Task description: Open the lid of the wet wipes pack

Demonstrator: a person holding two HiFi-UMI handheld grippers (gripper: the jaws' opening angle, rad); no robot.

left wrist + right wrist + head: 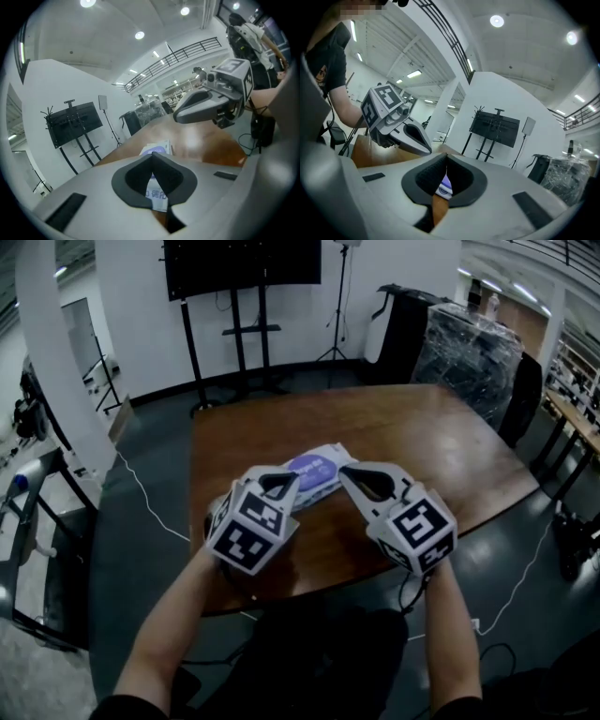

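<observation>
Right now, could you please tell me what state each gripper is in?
Left gripper: closed, holding nothing.
Right gripper: closed, holding nothing.
Both point at the wet wipes pack on the table.

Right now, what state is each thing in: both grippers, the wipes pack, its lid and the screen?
left gripper, shut, holding nothing
right gripper, shut, holding nothing
wipes pack, lying flat on the table
lid, looks closed, not yet lifted
screen, dark
</observation>
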